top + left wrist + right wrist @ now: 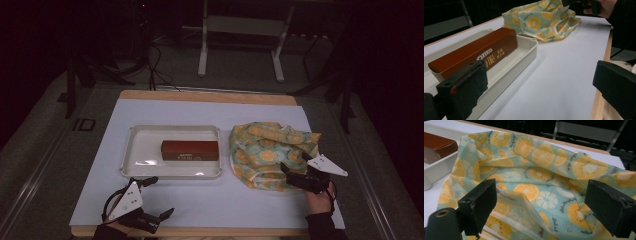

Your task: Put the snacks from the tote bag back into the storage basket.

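At the table's right, over the near edge of the fruit-print bag point(269, 152): right gripper point(295, 175) with jaws spread wide, nothing pinched yet. Best to lower onto a single layer of the rim, close on that fold alone, then lift to open the mouth. Near the front-left corner, left gripper point(152, 197) likewise agape and empty, just beside the white tray point(134, 150). Counted: one bag, one tray, one brown biscuit box point(190, 150) lying inside the tray, two grippers
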Available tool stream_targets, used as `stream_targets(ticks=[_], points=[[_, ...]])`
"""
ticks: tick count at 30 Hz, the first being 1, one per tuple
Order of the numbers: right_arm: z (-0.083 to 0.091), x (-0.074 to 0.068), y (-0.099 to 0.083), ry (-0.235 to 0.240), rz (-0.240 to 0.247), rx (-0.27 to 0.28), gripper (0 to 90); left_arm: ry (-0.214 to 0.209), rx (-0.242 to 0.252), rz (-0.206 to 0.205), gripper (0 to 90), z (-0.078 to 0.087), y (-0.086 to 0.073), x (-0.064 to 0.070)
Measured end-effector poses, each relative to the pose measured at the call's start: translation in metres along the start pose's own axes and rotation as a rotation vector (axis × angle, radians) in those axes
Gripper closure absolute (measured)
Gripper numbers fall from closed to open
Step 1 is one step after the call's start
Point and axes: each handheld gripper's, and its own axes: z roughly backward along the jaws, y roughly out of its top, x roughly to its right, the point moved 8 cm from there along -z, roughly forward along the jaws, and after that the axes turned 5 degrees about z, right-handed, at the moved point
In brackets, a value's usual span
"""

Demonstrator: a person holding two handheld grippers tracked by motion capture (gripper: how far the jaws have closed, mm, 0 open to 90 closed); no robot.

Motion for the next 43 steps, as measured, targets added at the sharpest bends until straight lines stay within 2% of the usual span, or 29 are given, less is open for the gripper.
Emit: stream_targets(ticks=[9, 14, 27, 43], points=[[0.012, 0.002, -0.009, -0.016, -0.022, 0.017, 10.9, -0.005, 0.001, -0.001, 0.0, 0.000, 0.000, 0.001], [0.011, 0.004, -0.012, -0.019, -0.023, 0.018, 10.9, -0.005, 0.001, -0.001, 0.0, -0.001, 0.001, 0.001], [0.013, 0.004, -0.009, -0.035, -0.025, 0.046, 10.9, -0.009, 0.001, -0.007, 0.0, 0.000, 0.001, 0.002], [0.014, 0.006, -0.007, -0.022, -0.028, 0.076, 11.0, -0.009, -0.001, -0.010, 0.0, -0.001, 0.001, 0.003]])
